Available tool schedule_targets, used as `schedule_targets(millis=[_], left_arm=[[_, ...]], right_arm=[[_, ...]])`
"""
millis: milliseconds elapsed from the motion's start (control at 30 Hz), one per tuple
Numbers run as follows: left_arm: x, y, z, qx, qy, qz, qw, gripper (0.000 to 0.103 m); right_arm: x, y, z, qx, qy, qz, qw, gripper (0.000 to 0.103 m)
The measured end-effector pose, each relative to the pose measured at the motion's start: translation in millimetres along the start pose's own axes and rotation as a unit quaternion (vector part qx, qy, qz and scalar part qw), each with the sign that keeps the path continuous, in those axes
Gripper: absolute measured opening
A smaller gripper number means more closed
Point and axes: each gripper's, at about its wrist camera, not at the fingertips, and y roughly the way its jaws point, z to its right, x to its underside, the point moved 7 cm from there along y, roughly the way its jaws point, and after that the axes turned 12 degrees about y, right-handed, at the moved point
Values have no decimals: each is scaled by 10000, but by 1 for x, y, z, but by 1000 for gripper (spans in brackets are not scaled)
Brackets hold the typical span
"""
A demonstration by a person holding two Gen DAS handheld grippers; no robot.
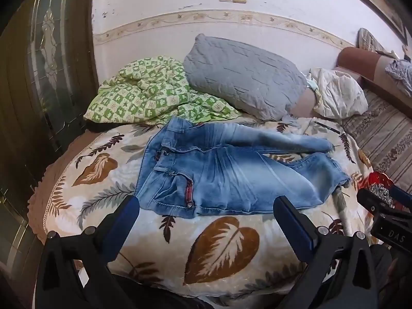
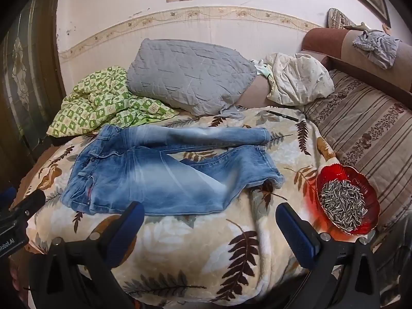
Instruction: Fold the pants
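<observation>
Light blue jeans point(image 1: 226, 175) lie spread flat on a leaf-patterned blanket point(image 1: 221, 244), waistband to the left and both legs stretched to the right, slightly apart. My left gripper point(image 1: 206, 206) hovers open just in front of the near edge of the jeans, with nothing between its blue pads. In the right wrist view the same jeans point(image 2: 159, 177) lie ahead, and my right gripper point(image 2: 209, 212) stands open before their near edge, holding nothing. Part of the right gripper's body point(image 1: 386, 216) shows at the right edge of the left wrist view.
A red glass bowl of sunflower seeds point(image 2: 346, 203) sits on the blanket close to my right finger. Behind the jeans lie a grey pillow point(image 2: 188, 77), a green checked quilt point(image 2: 103, 103), a white pillow point(image 2: 298, 79) and a black pen point(image 2: 282, 116). A striped sofa point(image 2: 360, 128) stands at right.
</observation>
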Motion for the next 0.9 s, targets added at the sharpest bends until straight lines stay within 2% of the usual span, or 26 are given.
schedule_targets(millis=[167, 900], left_arm=[[-4, -1, 0, 46, -87, 97, 9999, 103], [-5, -2, -4, -31, 47, 83, 9999, 103]], right_arm=[[-2, 2, 3, 20, 19, 6, 10000, 103], [-5, 1, 1, 44, -3, 81, 10000, 103]])
